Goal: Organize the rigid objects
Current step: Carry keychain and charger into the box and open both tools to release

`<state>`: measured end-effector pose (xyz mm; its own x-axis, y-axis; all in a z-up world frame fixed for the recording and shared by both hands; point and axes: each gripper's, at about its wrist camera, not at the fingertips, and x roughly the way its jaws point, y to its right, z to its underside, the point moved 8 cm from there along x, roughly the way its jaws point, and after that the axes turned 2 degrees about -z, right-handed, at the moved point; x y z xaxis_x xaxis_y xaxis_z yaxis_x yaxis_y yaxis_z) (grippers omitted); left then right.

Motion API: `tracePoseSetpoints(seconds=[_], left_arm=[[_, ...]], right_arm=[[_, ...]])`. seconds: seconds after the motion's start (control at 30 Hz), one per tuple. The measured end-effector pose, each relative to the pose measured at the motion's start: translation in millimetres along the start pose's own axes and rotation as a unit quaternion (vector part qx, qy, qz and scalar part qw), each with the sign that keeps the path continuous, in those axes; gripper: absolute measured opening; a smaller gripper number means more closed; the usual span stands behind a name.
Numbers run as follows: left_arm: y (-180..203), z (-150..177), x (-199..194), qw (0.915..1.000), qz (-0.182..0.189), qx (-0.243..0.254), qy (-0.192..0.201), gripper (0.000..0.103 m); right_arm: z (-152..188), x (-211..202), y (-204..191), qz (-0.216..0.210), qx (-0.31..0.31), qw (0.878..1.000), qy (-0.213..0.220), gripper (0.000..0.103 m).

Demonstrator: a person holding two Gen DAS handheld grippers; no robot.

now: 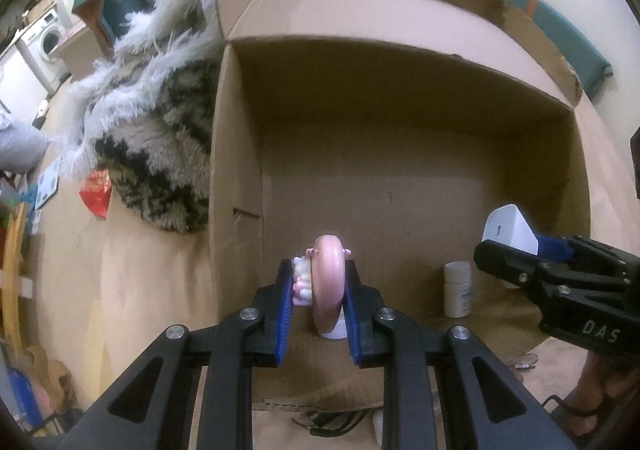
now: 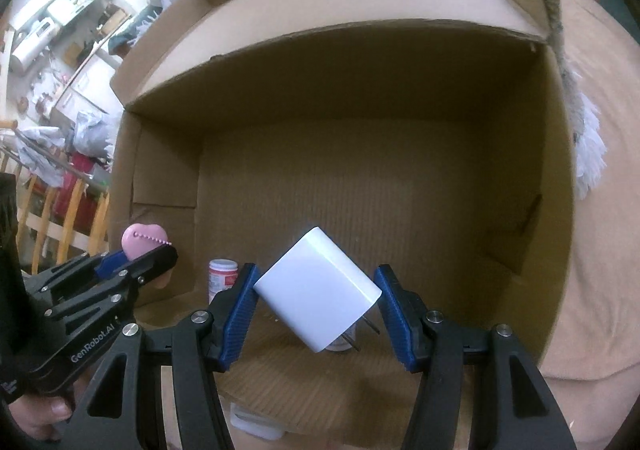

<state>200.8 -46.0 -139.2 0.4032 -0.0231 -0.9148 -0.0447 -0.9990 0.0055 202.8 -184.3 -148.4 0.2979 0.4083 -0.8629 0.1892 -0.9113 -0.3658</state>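
Pink toy (image 1: 329, 282), white charger (image 2: 318, 296), brown box (image 1: 400, 153).

Both grippers: black plastic linkage arms with triangular cut-outs, round silver pivot screws, ribbed blue pads on the fingers. Left gripper (image 1: 316, 306) body carries white lettering "GenRobot.AI", read from the right wrist view. Right gripper (image 2: 316, 306) side shows "DAS" in the left wrist view. Small black screws on side plates.

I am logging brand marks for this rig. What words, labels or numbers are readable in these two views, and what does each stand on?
"GenRobot.AI": on the black left gripper, seen from the right wrist.
"DAS": on the black right gripper, seen from the left wrist; possibly cut off.
Small white pill bottle in the brown cardboard box: label print too blurred to read.
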Motion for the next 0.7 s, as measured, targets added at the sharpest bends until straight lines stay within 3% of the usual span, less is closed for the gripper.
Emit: tracePoseSetpoints(seconds=[0.7], left_arm=[[-2,5,15,0.9996,-0.012,-0.013,-0.02,0.022]], right_arm=[[2,15,7,0.016,0.016,1.0,-0.019,0.063]])
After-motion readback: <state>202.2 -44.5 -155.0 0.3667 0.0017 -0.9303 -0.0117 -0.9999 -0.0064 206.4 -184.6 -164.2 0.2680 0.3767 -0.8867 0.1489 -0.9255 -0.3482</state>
